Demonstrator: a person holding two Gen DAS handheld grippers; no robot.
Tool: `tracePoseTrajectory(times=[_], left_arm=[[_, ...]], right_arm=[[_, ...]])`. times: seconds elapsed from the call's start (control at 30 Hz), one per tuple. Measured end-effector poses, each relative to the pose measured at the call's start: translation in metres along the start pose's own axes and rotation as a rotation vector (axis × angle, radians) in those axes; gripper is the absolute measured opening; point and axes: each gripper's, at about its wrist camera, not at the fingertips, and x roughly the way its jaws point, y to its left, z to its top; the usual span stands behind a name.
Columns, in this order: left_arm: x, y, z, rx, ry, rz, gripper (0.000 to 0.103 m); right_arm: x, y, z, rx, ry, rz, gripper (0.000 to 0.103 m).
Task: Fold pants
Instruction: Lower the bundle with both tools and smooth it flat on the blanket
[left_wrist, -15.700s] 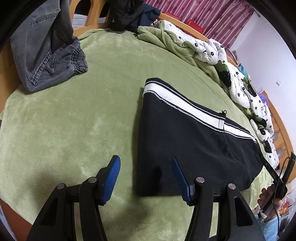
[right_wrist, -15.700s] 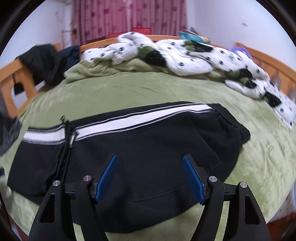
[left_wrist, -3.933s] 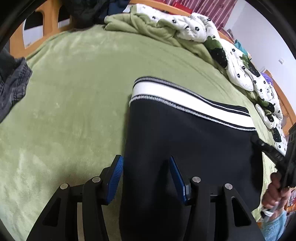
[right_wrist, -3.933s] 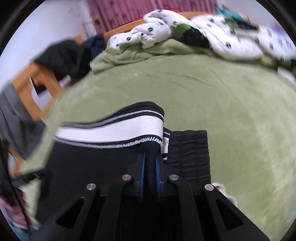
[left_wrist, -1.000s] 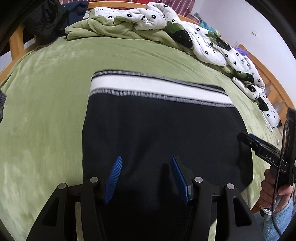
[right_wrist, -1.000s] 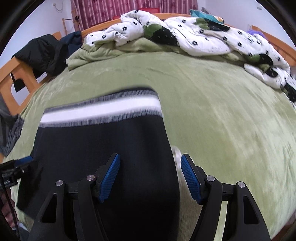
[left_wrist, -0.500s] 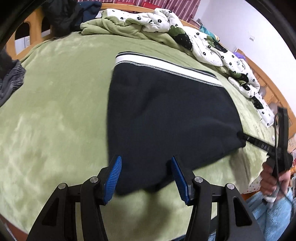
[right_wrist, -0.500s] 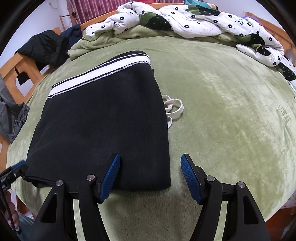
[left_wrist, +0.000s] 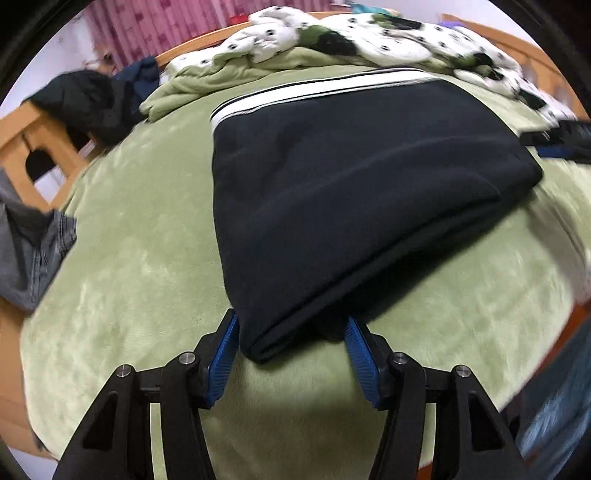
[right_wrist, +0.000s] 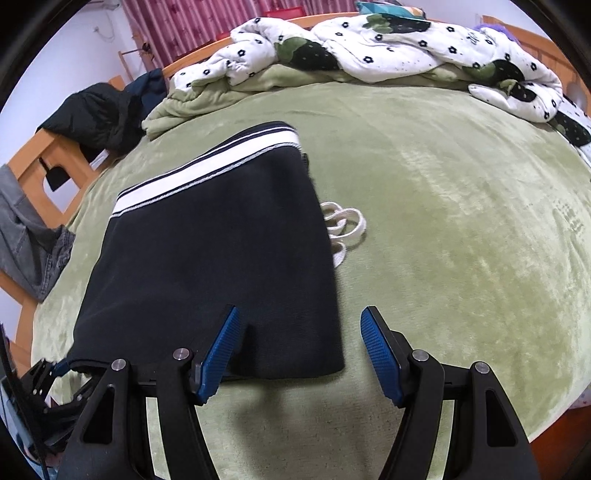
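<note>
Left gripper (left_wrist: 291, 350): jaws parted, straddling the near corner of the folded black pants (left_wrist: 343, 177), pads not pressing; right gripper (right_wrist: 299, 350): jaws parted, empty, at the pants' near edge; pants flat on green blanket (right_wrist: 461, 221); white drawstring (right_wrist: 343, 225) beside.

No words, labels, brand marks or numbers can be read in either wrist view. The folded black pants (right_wrist: 214, 266) carry only a plain white stripe along one edge, with no lettering on it. The white quilt (right_wrist: 388, 48) at the head of the bed shows a small printed pattern, possibly flowers, not writing. The left wrist view is blurred toward its right edge, so any small print there cannot be made out.
</note>
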Motion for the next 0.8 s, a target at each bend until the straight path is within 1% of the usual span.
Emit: tracePoseTrajectory(times=[0.07, 0.1, 0.13, 0.17, 0.2, 0.23, 0.3, 0.33, 0.37, 0.4, 0.47, 0.57, 0.63, 0.67, 0.73, 0.77, 0.8], left_arm=[[0.0, 0.005, 0.004, -0.065, -0.024, -0.016, 0.04], [-0.006, 0.01, 0.005, -0.104, -0.067, -0.008, 0.029], [-0.014, 0.015, 0.005, -0.143, -0.106, -0.025, 0.024], [-0.022, 0.025, 0.004, -0.197, -0.147, -0.061, 0.023], [-0.026, 0.031, 0.003, -0.23, -0.165, -0.078, 0.022], [-0.024, 0.035, 0.001, -0.244, -0.158, -0.086, 0.022], [0.003, 0.033, -0.005, -0.222, -0.048, -0.084, 0.022], [0.01, 0.032, -0.009, -0.224, -0.024, -0.093, 0.023], [0.006, 0.031, -0.012, -0.224, -0.048, -0.093, 0.024], [0.002, 0.032, -0.012, -0.219, -0.047, -0.1, 0.028], [-0.007, 0.035, -0.013, -0.218, -0.04, -0.137, 0.029], [-0.026, 0.043, -0.019, -0.228, -0.071, -0.173, 0.031], [-0.038, 0.05, -0.016, -0.244, -0.108, -0.218, 0.032], [-0.043, 0.054, -0.014, -0.254, -0.134, -0.24, 0.035], [-0.055, 0.059, -0.004, -0.276, -0.194, -0.293, 0.043], [-0.058, 0.059, 0.005, -0.291, -0.229, -0.327, 0.045], [-0.058, 0.057, 0.013, -0.296, -0.24, -0.338, 0.048]], right_arm=[[0.001, 0.005, 0.0, -0.01, 0.002, 0.006, 0.068], [0.001, 0.007, 0.0, -0.014, 0.002, 0.009, 0.068], [0.001, 0.009, 0.0, -0.022, -0.001, 0.008, 0.068], [0.0, 0.011, -0.001, -0.027, -0.003, 0.005, 0.068], [0.0, 0.012, -0.001, -0.032, -0.005, 0.001, 0.068], [-0.001, 0.012, -0.002, -0.038, -0.007, -0.002, 0.068], [0.002, 0.013, -0.004, -0.052, 0.003, -0.002, 0.068], [0.004, 0.015, -0.005, -0.062, 0.012, -0.006, 0.068], [0.005, 0.015, -0.006, -0.071, 0.018, -0.013, 0.068], [0.006, 0.015, -0.006, -0.078, 0.022, -0.019, 0.068], [0.003, 0.015, -0.007, -0.082, 0.007, -0.024, 0.068], [-0.007, 0.013, -0.007, -0.095, -0.052, -0.024, 0.068], [-0.011, 0.013, -0.005, -0.114, -0.096, -0.03, 0.068], [-0.011, 0.014, -0.004, -0.121, -0.112, -0.03, 0.068], [-0.011, 0.017, 0.002, -0.134, -0.141, -0.023, 0.068], [-0.009, 0.02, 0.006, -0.141, -0.148, -0.008, 0.068], [-0.006, 0.024, 0.011, -0.152, -0.147, 0.017, 0.068]])
